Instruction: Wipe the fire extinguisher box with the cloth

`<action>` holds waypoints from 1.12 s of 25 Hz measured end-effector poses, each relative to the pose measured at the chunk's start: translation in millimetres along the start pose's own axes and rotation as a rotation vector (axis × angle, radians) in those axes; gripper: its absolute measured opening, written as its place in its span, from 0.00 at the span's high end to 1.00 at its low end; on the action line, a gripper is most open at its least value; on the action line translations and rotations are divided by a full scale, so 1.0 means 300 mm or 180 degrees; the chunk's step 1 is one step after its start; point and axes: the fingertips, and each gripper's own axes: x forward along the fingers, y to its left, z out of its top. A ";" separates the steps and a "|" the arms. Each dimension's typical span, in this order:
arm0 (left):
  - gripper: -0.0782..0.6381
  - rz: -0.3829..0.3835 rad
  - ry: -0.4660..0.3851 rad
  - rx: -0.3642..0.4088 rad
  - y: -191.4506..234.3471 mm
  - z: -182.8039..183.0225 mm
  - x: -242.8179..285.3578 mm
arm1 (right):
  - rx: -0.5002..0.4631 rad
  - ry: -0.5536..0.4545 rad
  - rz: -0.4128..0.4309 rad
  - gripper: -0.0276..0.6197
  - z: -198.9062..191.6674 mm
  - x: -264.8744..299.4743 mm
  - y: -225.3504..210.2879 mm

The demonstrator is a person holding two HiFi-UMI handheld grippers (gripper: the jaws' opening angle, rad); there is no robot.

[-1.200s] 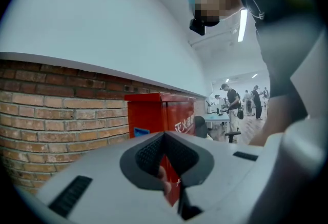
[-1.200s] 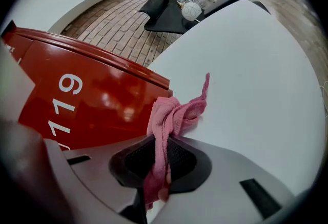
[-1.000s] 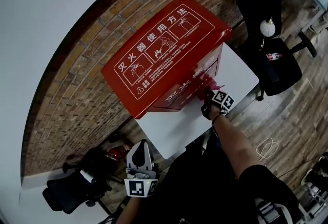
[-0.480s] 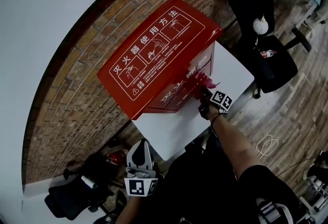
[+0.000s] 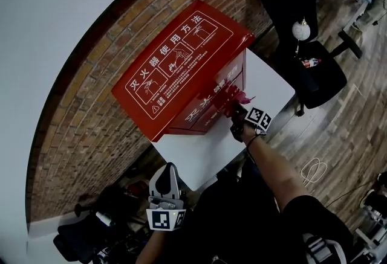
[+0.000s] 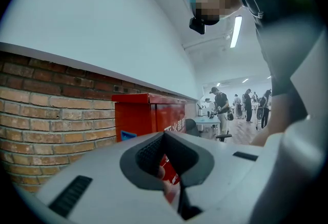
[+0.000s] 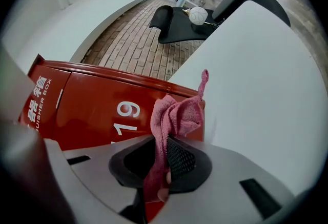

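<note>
Right gripper point(image 7: 160, 162): 2 fingers clamped on a pink cloth point(image 7: 177, 115), which bunches up above the fingertips, with 1 corner sticking up. The cloth lies against the front face of the red fire extinguisher box point(image 5: 181, 69), at that face's right edge, just right of the white digits "19".

The box stands on a white table point(image 5: 269, 84) with its back to a brick wall point(image 5: 91, 118).

Left gripper point(image 6: 166, 159): fingers together, nothing between them. It is held low at the near left, off the table's near edge and well apart from the box.
</note>
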 end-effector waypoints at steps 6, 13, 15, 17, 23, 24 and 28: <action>0.84 -0.0040 0.0001 0.0000 -0.012 0.008 0.006 | 0.0010 -0.0005 0.0120 0.85 0.000 -0.020 0.051; 0.84 -0.0093 -0.0038 0.0028 -0.022 0.014 0.012 | 0.0050 -0.0032 0.0244 0.85 0.006 -0.042 0.120; 0.84 -0.0107 -0.0031 0.0023 -0.026 0.013 0.014 | 0.0048 -0.0034 0.0277 0.85 0.008 -0.049 0.140; 0.84 -0.0116 -0.0045 0.0009 -0.029 0.015 0.016 | 0.0048 -0.0039 0.0312 0.85 0.011 -0.056 0.160; 0.84 -0.0130 -0.0111 -0.0015 -0.040 0.028 0.023 | 0.0058 -0.0061 0.0409 0.85 0.020 -0.075 0.217; 0.84 -0.0132 -0.0118 -0.0021 -0.041 0.029 0.024 | 0.0060 -0.0063 0.0420 0.85 0.022 -0.078 0.224; 0.84 -0.0157 -0.0153 -0.0025 -0.044 0.035 0.031 | 0.0087 -0.0065 0.0461 0.85 0.027 -0.088 0.254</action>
